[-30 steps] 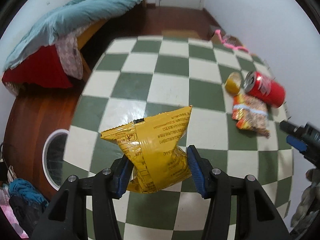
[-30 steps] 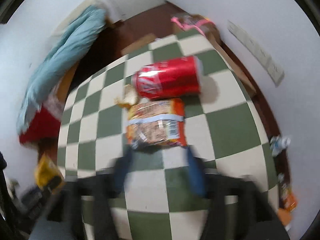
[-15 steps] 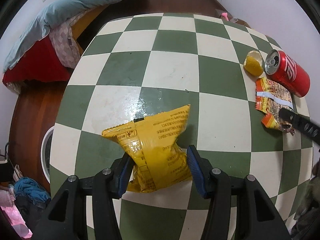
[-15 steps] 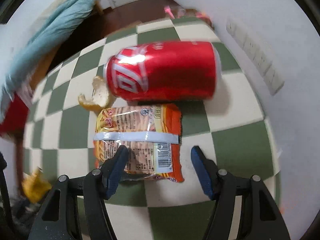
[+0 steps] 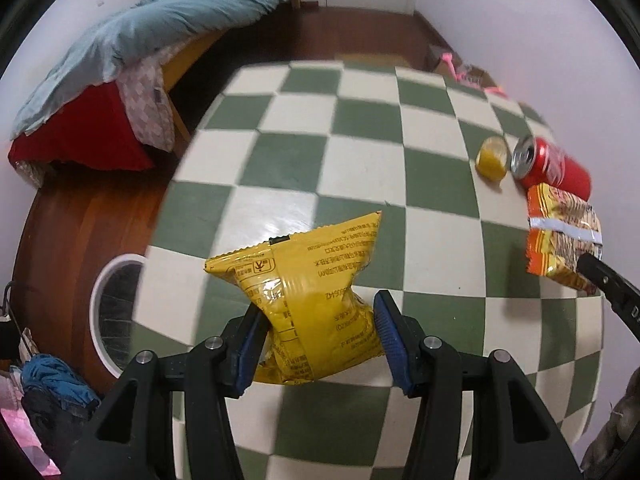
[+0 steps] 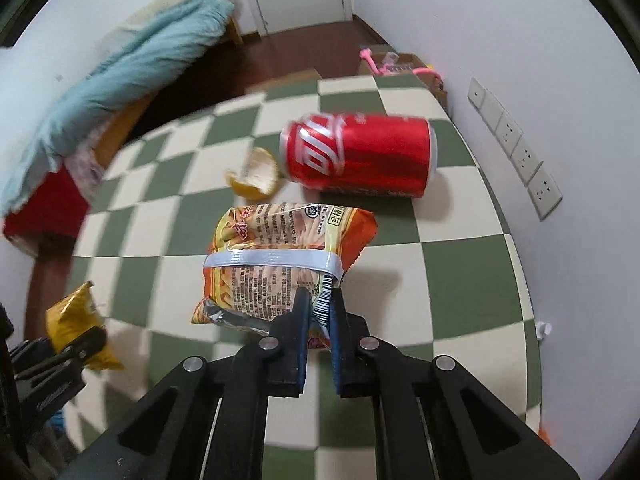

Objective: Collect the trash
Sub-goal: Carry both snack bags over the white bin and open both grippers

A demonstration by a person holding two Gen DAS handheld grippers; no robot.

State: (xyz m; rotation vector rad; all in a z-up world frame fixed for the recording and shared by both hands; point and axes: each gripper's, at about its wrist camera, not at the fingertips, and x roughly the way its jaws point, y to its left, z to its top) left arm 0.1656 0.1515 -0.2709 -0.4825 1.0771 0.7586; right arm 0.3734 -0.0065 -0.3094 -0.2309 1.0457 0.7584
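Note:
My left gripper (image 5: pixel 318 334) is shut on a yellow snack bag (image 5: pixel 308 284) and holds it above the checkered table (image 5: pixel 360 152). The bag also shows at the left of the right wrist view (image 6: pixel 76 320). My right gripper (image 6: pixel 319 312) is shut on the near edge of an orange snack wrapper (image 6: pixel 276 256), which is lifted a little off the table. The wrapper also shows in the left wrist view (image 5: pixel 560 236). A red soda can (image 6: pixel 360 156) lies on its side behind the wrapper, with an orange peel (image 6: pixel 256 176) to its left.
A white-rimmed bin (image 5: pixel 114 312) stands on the floor left of the table. A bed with a blue blanket (image 5: pixel 160 20) is beyond it. A wall with sockets (image 6: pixel 516 148) runs close along the table's right edge. A box with pink items (image 6: pixel 396 64) sits past the far edge.
My right gripper has closed on the orange wrapper's near edge and lifted it. My left gripper still holds the yellow bag and has shifted over the table.

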